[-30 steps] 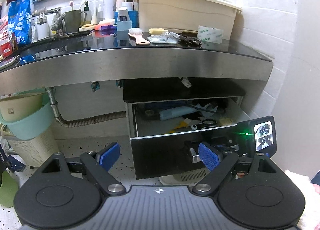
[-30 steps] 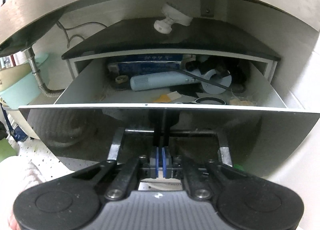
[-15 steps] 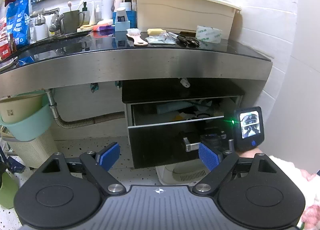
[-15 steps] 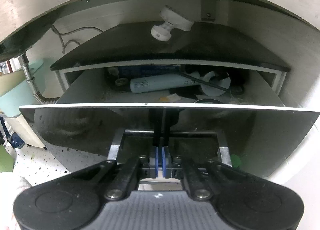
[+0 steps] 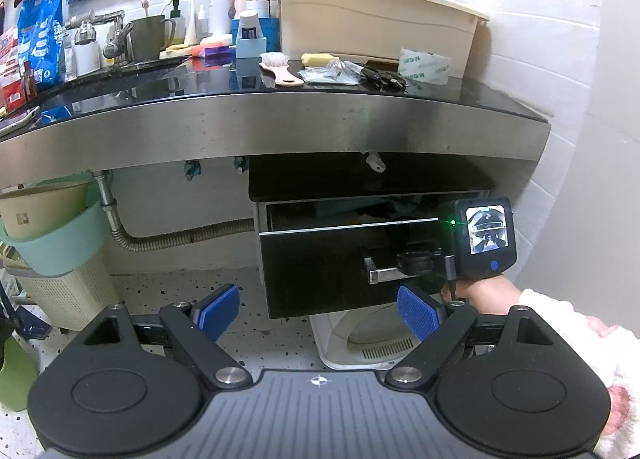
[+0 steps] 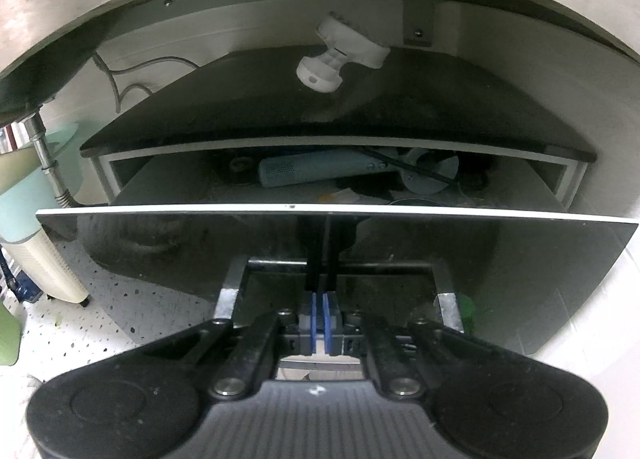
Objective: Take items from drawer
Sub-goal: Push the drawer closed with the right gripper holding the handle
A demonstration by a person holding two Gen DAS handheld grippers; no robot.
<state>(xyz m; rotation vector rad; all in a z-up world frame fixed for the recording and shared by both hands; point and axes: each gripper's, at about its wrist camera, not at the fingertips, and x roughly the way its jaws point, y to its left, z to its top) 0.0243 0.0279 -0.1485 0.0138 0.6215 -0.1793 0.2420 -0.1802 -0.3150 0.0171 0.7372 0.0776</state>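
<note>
A black-fronted drawer (image 5: 320,259) under the steel counter stands a little open. My right gripper (image 6: 320,321) is shut, its blue pads together behind the metal drawer handle (image 6: 340,263), against the drawer front (image 6: 160,243). It also shows in the left wrist view (image 5: 418,261) at the handle (image 5: 380,275). Inside the drawer lie a light blue tube-shaped device (image 6: 316,171), a grey round part (image 6: 432,175) and other clutter. My left gripper (image 5: 320,309) is open and empty, well back from the drawer, above the floor.
The black countertop (image 5: 480,93) carries a beige tub (image 5: 372,27), a tape roll (image 5: 424,65), a brush, bottles and a cup. A teal basin (image 5: 56,235) and hose (image 5: 180,237) hang at left. A white appliance (image 5: 360,343) sits on the floor below the drawer.
The drawer has slid inward from wide open to a narrow gap, with my shut right gripper moving in with its handle. My left gripper has stayed open and drawn back slightly.
</note>
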